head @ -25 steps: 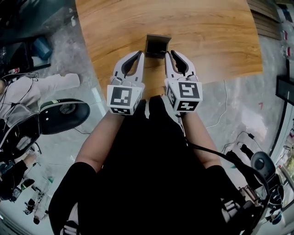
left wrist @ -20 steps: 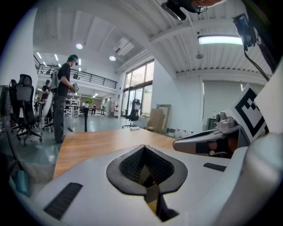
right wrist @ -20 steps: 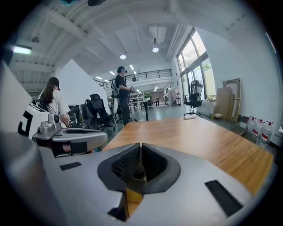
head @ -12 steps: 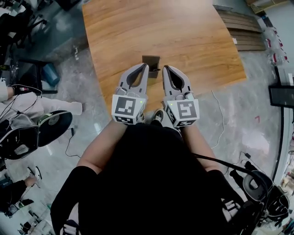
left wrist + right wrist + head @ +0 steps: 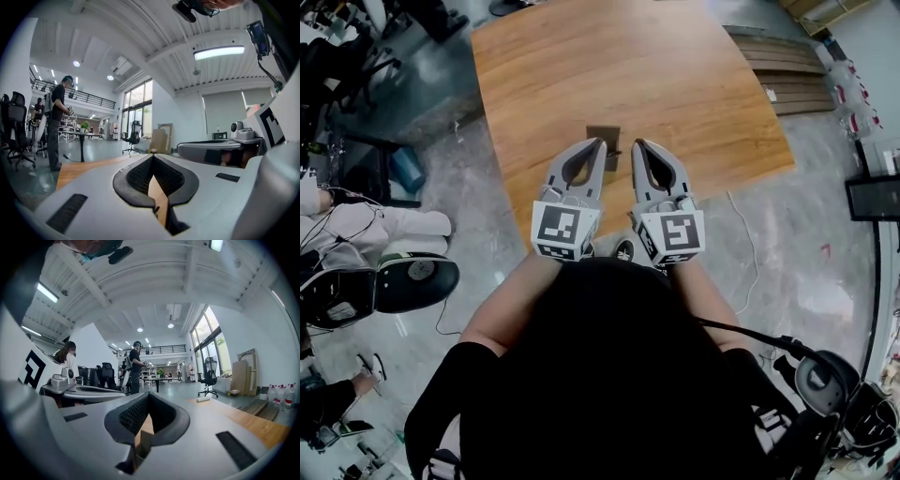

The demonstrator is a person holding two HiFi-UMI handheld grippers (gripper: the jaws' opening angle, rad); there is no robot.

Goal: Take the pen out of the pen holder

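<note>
The pen holder (image 5: 603,134), a small dark square box, stands near the front edge of the wooden table (image 5: 675,84). No pen shows in it from the head view. My left gripper (image 5: 601,143) is shut and empty, its tip over the holder's near side. My right gripper (image 5: 636,143) is shut too, just to the right of the holder. In the left gripper view the left gripper (image 5: 153,157) has its jaws met at the tip, with only table wood behind them. The right gripper view shows the right gripper (image 5: 148,393) closed, with a tan box corner (image 5: 143,441) below the jaws.
A black office chair (image 5: 412,279) stands on the floor at the left, near seated people. Wooden planks (image 5: 792,84) lie on the floor at the upper right, by a dark screen (image 5: 874,197). Cables trail over the grey floor. A person stands far off (image 5: 136,366).
The head view has drawn back and up, so more of the table shows and the holder looks smaller. Both grippers stay shut side by side; the left tip now overlaps the holder.
</note>
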